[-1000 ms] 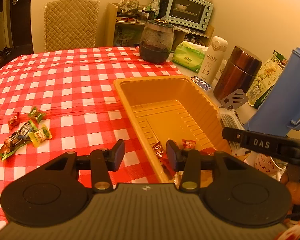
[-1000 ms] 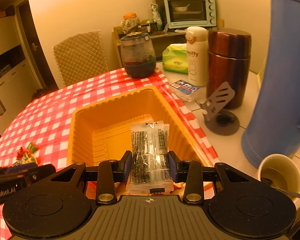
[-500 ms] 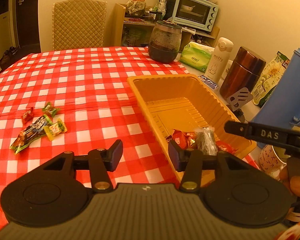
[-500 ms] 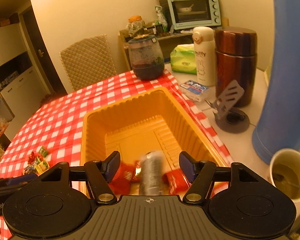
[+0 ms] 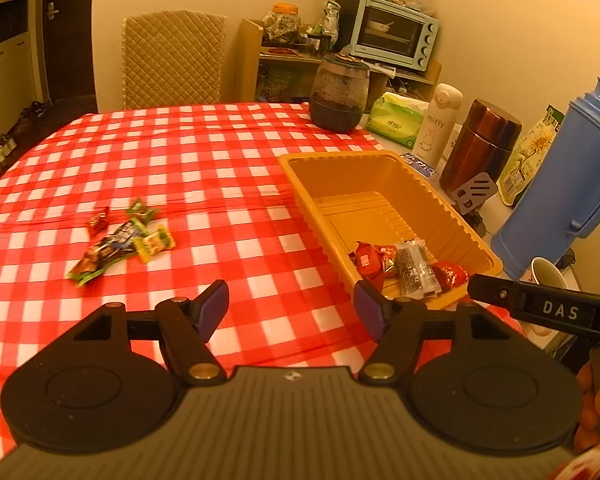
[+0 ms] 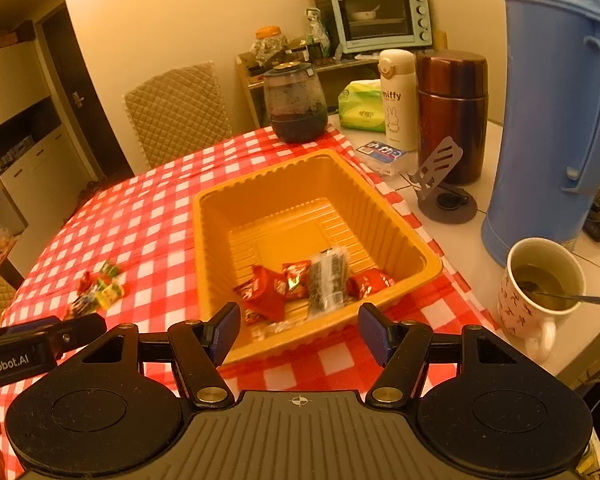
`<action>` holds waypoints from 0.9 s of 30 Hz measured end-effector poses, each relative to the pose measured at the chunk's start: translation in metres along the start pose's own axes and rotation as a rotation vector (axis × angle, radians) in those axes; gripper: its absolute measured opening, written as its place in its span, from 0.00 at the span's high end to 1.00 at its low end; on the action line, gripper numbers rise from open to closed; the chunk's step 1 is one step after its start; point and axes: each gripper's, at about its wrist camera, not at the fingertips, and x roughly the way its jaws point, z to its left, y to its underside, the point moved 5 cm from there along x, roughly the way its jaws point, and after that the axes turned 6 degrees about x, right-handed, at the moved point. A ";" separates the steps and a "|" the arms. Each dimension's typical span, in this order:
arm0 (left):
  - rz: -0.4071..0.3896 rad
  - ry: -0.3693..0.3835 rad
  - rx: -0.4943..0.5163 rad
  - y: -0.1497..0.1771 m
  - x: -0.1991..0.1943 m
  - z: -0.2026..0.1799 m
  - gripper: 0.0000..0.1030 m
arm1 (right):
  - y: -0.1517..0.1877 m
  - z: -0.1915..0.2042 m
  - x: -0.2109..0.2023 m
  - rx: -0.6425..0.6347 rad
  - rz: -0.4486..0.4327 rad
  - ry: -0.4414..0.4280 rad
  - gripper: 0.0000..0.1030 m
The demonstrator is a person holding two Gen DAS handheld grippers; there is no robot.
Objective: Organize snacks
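Your right hand-held gripper point(image 6: 298, 330) has let go of the clear seaweed packet point(image 6: 329, 275), which a second ago sat between its pads and now lies in the near end of the yellow tray point(image 6: 204, 216) among the red-wrapped sweets point(image 6: 268, 286); its jaws stand apart with nothing between them. Your left hand-held gripper point(image 5: 290, 306) has just been opening too and is empty, hovering above the checked worktop point(image 5: 204, 168). One drop looks finished, so the next step is likely a fresh pick. Remaining loose snacks point(image 5: 120, 242) lie to the far left of the left hand-held gripper, well apart from the tray; you need to swing left and lower onto one.
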 end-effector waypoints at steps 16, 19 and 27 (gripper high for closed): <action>-0.026 -0.053 -0.018 0.023 -0.061 0.032 0.26 | 0.029 0.048 -0.037 -0.090 0.003 -0.030 0.36; -0.029 -0.067 -0.029 0.028 -0.070 0.042 0.25 | 0.031 0.059 -0.039 -0.109 0.002 -0.044 0.36; -0.034 -0.103 -0.058 0.039 -0.086 0.063 0.24 | 0.037 0.084 -0.041 -0.152 0.007 -0.077 0.36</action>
